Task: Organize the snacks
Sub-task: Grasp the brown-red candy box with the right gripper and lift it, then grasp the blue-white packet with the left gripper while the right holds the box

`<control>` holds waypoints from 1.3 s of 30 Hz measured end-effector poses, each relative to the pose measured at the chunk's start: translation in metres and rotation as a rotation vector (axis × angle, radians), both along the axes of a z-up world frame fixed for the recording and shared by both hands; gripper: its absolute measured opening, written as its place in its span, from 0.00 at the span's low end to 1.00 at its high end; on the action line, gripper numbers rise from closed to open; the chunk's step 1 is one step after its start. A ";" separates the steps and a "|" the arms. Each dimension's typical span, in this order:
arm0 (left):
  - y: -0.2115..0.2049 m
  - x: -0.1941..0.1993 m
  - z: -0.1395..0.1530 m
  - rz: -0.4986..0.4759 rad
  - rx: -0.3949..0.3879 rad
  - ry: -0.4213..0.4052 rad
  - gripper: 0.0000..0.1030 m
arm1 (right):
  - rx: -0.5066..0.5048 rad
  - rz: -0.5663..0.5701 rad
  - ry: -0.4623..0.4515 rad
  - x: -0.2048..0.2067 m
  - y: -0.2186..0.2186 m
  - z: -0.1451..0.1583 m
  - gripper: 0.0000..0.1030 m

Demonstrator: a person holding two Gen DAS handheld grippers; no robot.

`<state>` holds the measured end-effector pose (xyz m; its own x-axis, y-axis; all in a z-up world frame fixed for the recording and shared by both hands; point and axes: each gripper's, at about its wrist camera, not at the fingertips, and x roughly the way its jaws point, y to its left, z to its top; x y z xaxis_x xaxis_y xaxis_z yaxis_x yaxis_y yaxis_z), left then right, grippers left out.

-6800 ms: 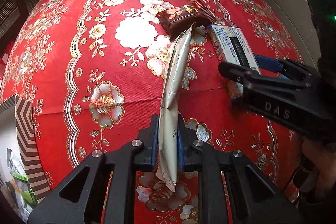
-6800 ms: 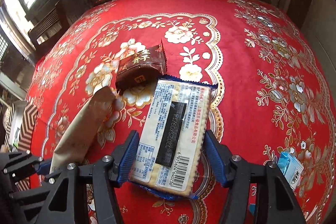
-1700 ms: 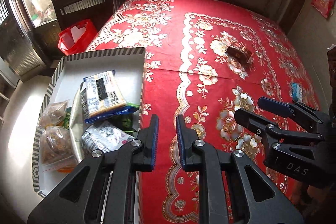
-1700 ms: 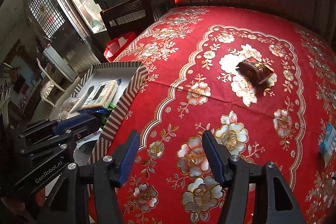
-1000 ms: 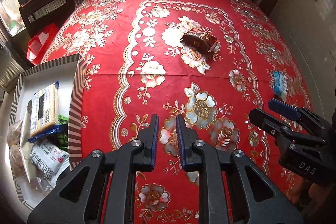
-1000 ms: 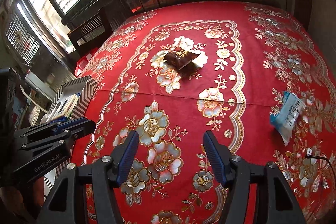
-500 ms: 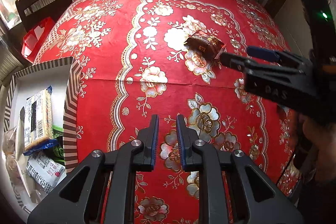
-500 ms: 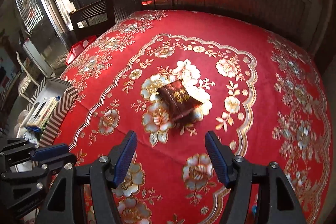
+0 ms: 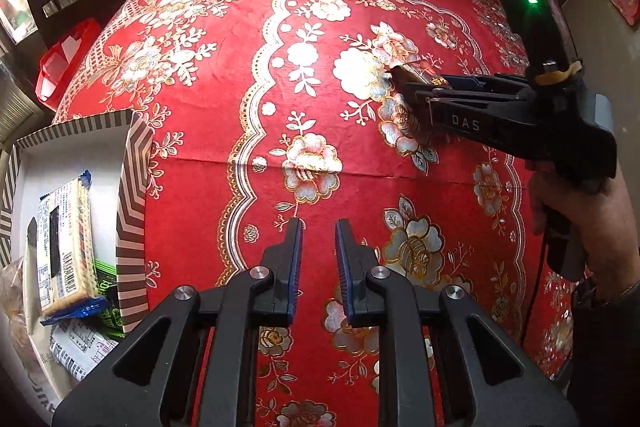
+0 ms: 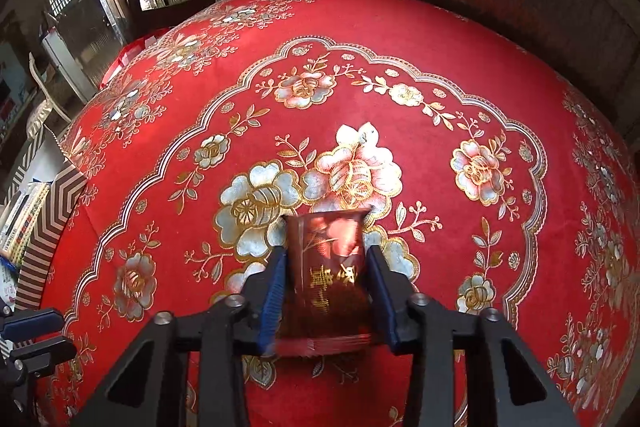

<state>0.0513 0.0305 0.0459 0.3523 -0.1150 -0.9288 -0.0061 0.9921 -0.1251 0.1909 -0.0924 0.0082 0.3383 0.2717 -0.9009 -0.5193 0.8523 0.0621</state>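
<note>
Right hand-held gripper clamps — seemingly — brown snack packet; left hand-held gripper closed, empty.

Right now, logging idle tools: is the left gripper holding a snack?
No, the left gripper hangs shut over bare tablecloth, holding nothing.

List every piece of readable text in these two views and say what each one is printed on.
"DAS": white letters on the side of the right gripper.
Gold characters on the dark red snack packet: blurred, unreadable.
Label and barcode on the cracker pack in the striped box: too small to read.
</note>
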 end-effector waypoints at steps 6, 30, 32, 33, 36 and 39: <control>-0.028 0.004 0.003 -0.052 -0.045 0.005 0.15 | 0.039 -0.094 -0.060 -0.037 -0.055 0.033 0.33; -0.267 0.042 -0.013 -0.521 -0.106 0.041 0.52 | 0.161 -0.582 -0.130 -0.194 -0.290 0.074 0.33; -0.277 0.043 -0.018 -0.538 -0.093 0.045 0.52 | 0.165 -0.592 -0.132 -0.197 -0.296 0.074 0.33; -0.281 0.044 -0.021 -0.542 -0.080 0.048 0.52 | 0.169 -0.597 -0.133 -0.197 -0.298 0.073 0.33; -0.290 0.045 -0.028 -0.550 -0.054 0.047 0.52 | 0.180 -0.605 -0.138 -0.200 -0.302 0.073 0.33; -0.290 0.045 -0.029 -0.545 -0.044 0.024 0.50 | 0.190 -0.607 -0.133 -0.201 -0.301 0.070 0.33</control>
<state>0.0960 -0.2598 0.0172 0.2092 -0.3139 -0.9261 0.5040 0.8462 -0.1729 -0.0100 -0.3929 0.0781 0.5869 0.1474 -0.7961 0.0379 0.9772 0.2089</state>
